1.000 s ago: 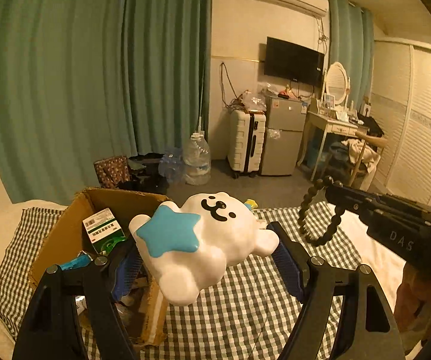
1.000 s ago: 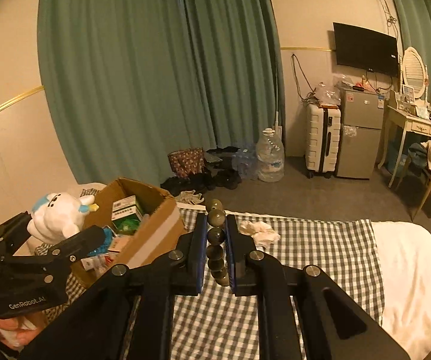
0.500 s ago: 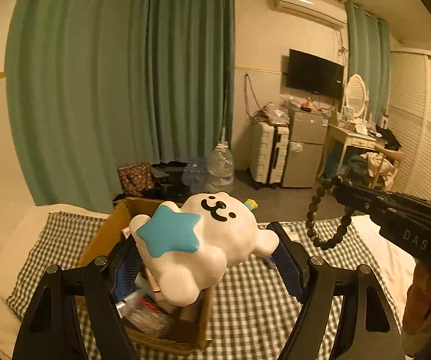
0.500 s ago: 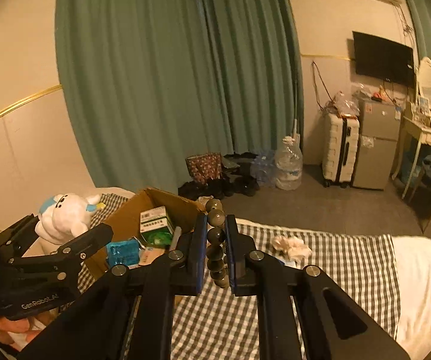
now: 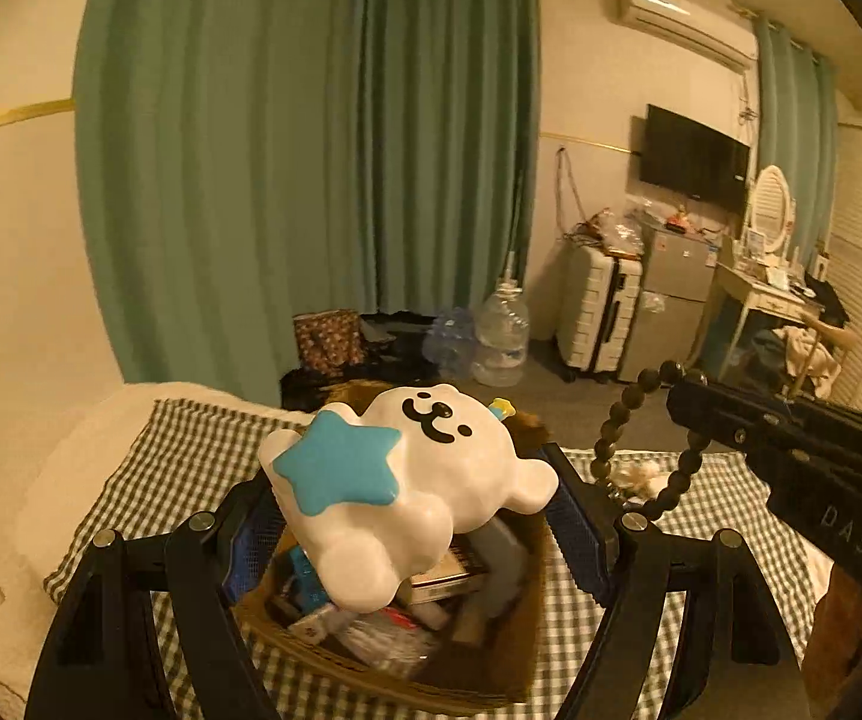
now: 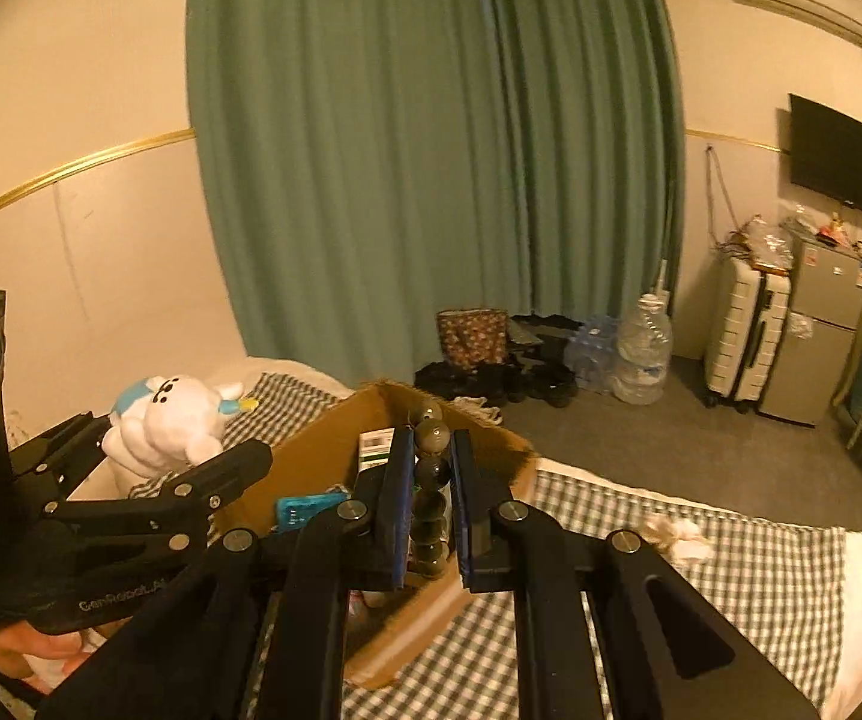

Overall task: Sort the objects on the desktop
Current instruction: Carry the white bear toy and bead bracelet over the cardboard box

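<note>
My left gripper (image 5: 410, 510) is shut on a white bear toy (image 5: 431, 480) with a blue star and holds it above the open cardboard box (image 5: 383, 672). The toy also shows in the right wrist view (image 6: 167, 420), in the left gripper (image 6: 155, 450). My right gripper (image 6: 431, 480) is shut on a string of dark beads (image 6: 431, 480) over the box (image 6: 323, 450). In the left wrist view the beads (image 5: 617, 432) hang in a loop from the right gripper (image 5: 689, 396), to the right of the box.
The box holds several small packs and a teal packet (image 6: 305, 507). It stands on a green checked cloth (image 5: 149, 480) over a bed. A crumpled white tissue (image 6: 677, 537) lies on the cloth to the right. Curtains, water jugs and a suitcase stand beyond.
Both grippers have moved left towards the box. The toy now hangs over the box's inside, and the beads now hang over the box's right part. Both grips are unchanged.
</note>
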Demonstrator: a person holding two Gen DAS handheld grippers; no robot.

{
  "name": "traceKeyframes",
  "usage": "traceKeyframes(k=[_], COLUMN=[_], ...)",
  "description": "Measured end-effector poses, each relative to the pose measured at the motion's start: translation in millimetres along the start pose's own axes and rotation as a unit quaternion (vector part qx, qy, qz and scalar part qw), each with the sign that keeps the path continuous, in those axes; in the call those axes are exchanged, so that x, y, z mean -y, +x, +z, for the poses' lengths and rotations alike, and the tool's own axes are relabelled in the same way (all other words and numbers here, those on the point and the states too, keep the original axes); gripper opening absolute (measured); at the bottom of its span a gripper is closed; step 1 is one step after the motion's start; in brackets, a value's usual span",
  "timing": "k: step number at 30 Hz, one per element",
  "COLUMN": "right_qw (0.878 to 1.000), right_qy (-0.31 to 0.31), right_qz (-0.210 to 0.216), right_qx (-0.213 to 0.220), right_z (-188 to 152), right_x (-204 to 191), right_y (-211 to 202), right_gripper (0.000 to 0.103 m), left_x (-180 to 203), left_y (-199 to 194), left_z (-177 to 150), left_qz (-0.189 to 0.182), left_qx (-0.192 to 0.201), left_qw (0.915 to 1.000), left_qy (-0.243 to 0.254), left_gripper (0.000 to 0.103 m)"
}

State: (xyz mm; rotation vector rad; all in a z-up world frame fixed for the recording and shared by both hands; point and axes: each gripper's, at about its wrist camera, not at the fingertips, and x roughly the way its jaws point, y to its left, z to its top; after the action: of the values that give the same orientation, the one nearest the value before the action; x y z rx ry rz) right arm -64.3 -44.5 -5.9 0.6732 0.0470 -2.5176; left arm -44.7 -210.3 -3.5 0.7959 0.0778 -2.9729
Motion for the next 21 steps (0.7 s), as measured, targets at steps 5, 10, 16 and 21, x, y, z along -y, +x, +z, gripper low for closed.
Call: traceKeyframes(k=[5, 10, 16, 21], right_qw=[0.999, 0.998, 0.996, 0.994], right_qy=[-0.002, -0.001, 0.007, 0.006], right_qz=[0.024, 0.034, 0.042, 0.046], right_qx=[-0.021, -0.046, -0.078, -0.1], right_z=[-6.4, -18.2, -31.2, -42.6], right_x=[-13.8, -17.1, -18.1, -18.7], right_y=[33.3, 63.7, 104.4, 130.8], right_gripper=[0.011, 0.011, 0.011, 0.011], left_x=[-16.8, -25.1, -31.9, -32.9], left_y=[21.1, 48.2, 81.2, 105.7], left_z=[-7.7, -20.3, -34.5, -46.8], left_qz=[0.012, 0.013, 0.016, 0.018], left_qx=[-0.021, -0.051, -0.089, -0.121], left_qw=[0.9997, 0.9986, 0.9959, 0.9925], left_qy=[-0.009, -0.004, -0.004, -0.001], left_gripper=[0.08, 0.08, 0.08, 0.08])
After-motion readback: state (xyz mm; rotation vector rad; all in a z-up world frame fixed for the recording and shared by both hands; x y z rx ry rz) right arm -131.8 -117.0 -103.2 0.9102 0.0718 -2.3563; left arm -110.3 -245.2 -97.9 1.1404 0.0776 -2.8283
